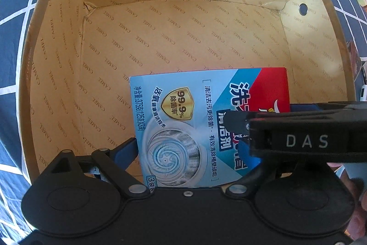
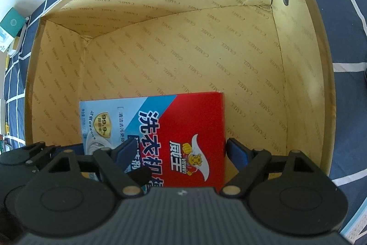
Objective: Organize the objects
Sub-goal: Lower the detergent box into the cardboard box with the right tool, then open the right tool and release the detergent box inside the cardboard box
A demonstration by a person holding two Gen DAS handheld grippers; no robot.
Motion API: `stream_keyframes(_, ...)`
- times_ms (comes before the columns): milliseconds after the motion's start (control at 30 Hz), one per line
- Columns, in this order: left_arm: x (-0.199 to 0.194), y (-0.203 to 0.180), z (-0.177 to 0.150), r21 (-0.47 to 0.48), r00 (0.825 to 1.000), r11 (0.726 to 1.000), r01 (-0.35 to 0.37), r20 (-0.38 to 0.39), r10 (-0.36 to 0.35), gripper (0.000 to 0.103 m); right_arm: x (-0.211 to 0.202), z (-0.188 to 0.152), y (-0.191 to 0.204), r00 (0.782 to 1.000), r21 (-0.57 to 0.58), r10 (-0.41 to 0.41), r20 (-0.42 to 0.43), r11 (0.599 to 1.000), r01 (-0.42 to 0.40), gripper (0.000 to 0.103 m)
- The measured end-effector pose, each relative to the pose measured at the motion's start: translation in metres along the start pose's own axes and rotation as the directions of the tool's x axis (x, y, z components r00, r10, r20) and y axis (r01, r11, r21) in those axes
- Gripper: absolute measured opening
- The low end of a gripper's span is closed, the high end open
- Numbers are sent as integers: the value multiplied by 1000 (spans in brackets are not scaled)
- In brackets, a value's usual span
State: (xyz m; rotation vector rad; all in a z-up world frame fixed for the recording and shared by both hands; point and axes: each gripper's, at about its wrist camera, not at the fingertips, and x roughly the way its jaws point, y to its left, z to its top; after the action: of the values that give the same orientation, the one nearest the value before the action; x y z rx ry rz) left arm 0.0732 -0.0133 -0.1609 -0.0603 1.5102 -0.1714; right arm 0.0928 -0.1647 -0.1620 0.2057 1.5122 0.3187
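A flat blue-and-red cleaner packet (image 1: 183,107) (image 2: 183,121) sits low inside an open cardboard box (image 1: 183,22) (image 2: 183,43) printed CAMEL, close to the near wall. My left gripper (image 1: 189,141) points straight down over it. Its left finger (image 1: 127,148) is at the packet's left edge, and its right finger hangs over the packet's face, mostly hidden by the right gripper's black housing (image 1: 307,141). On my right gripper (image 2: 182,141), the left finger (image 2: 126,148) is over the face and the right finger (image 2: 236,150) is beside the red edge. Neither pair of jaws clamps the packet.
The cardboard box rests on a dark blue cloth with white grid lines (image 1: 13,15) (image 2: 344,38). A teal carton (image 2: 12,22) and small items lie beyond the box at the left. A round hole (image 1: 302,9) pierces the far right wall. Printed paper (image 2: 353,231) shows at the lower right.
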Motion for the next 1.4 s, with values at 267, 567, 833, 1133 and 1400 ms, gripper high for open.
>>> stream_keyframes(267,-17,1,-7,-17,999,1000,-12,33,12,93,-12,-1,7,1000,-31,-16,19,999,16,85)
stream_keyframes(567,-54,4,-26,-64,991,998,-29,125,37,95,-46,-12,21,995,-86,-27,96,996,35,86)
stream_keyframes(833,-92,-7,-54,-60,975,997,-50,215,62,100,-85,-32,27,981,-98,-25,191,994,45,92)
stream_keyframes(1133,-119,-19,-85,-63,958,997,-52,279,67,103,-122,-64,24,961,-85,-34,275,995,60,101)
stream_keyframes(1400,-130,-45,-104,-14,950,999,-50,309,52,103,-147,-96,2,944,-29,-50,325,998,62,103)
